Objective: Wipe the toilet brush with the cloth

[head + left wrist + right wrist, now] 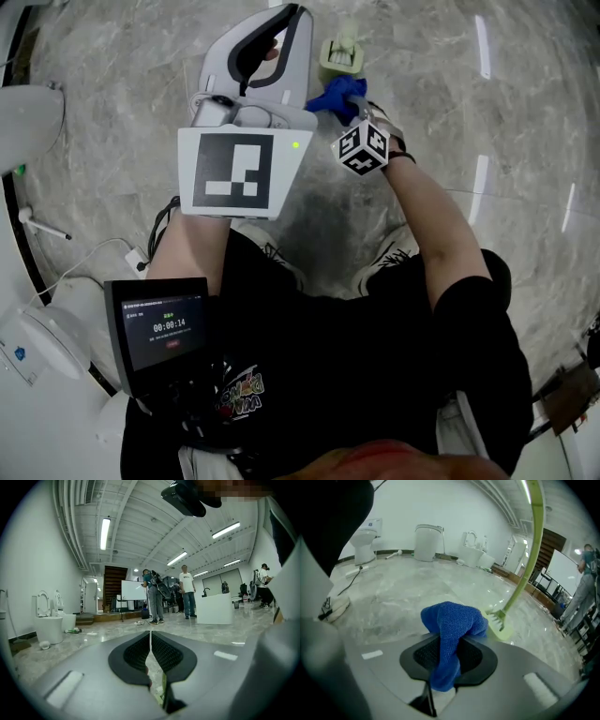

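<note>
My left gripper (284,26) fills the middle of the head view, held about level. Its jaws are shut on the thin pale-green handle (161,692) of the toilet brush, seen edge-on in the left gripper view at my left gripper (150,641). The handle (528,550) runs down to the light green brush head (501,626), which hangs above the floor (342,54). My right gripper (449,644) points steeply down, shut on a folded blue cloth (452,620). The cloth (336,95) bulges out right beside the brush head; I cannot tell whether they touch.
Grey marble floor (487,84) lies below. White toilets (427,541) stand along the far wall, more at the left (28,112), with a cable (94,253) on the floor. A screen (159,328) hangs at the person's chest. Several people (187,592) stand far off by a white counter (213,609).
</note>
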Action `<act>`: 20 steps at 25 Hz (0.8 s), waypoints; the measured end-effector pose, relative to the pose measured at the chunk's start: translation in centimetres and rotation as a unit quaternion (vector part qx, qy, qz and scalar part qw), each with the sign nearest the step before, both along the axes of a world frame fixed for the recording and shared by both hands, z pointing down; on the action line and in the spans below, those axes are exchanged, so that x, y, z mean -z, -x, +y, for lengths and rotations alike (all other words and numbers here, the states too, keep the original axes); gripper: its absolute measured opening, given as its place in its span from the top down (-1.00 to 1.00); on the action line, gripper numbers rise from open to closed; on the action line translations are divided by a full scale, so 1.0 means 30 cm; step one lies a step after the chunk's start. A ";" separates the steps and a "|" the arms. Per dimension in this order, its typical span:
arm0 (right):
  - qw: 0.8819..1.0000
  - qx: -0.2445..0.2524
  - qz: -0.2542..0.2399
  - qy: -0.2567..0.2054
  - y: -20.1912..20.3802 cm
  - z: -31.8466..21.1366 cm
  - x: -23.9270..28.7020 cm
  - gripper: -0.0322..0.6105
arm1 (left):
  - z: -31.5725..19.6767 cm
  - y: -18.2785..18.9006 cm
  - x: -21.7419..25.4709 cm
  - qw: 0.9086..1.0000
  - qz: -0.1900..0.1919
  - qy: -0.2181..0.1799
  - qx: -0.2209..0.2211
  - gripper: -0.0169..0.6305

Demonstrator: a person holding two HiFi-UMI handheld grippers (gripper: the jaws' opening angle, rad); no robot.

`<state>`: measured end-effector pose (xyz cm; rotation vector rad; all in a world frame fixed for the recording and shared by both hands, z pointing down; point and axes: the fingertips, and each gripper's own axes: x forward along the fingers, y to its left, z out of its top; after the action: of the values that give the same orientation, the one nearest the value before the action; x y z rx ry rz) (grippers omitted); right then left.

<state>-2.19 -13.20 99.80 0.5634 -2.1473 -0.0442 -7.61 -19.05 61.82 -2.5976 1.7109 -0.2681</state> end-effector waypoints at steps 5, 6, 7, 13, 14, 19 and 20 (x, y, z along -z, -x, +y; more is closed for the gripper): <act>0.994 -0.062 -0.085 0.042 0.124 -0.036 0.078 0.64 | 0.011 0.010 -0.002 1.000 -0.008 0.001 0.006 0.91; 0.991 -0.074 -0.095 0.050 0.130 -0.040 0.084 0.64 | 0.015 0.018 0.001 1.000 -0.006 0.000 0.009 0.91; 0.990 -0.079 -0.099 0.056 0.130 -0.040 0.090 0.65 | 0.020 0.026 0.006 1.000 -0.004 -0.001 0.011 0.91; 0.999 0.018 0.029 -0.011 -0.017 -0.074 0.077 0.65 | 0.038 0.036 0.047 1.000 0.001 -0.013 0.007 0.91; 0.999 0.005 0.045 -0.017 -0.069 -0.100 0.075 0.65 | 0.038 0.031 0.046 1.000 -0.003 -0.014 0.005 0.91; 0.991 -0.116 0.056 -0.020 -0.353 -0.239 0.111 0.65 | 0.033 -0.005 0.032 1.000 -0.001 -0.012 -0.005 0.91; 0.988 -0.142 0.055 -0.022 -0.404 -0.269 0.119 0.65 | 0.034 -0.006 0.029 1.000 -0.003 -0.012 -0.006 0.91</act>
<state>9.94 -21.26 96.22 0.8677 -1.9460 0.0347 -7.42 -18.02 60.96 -2.5858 1.6857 -0.2544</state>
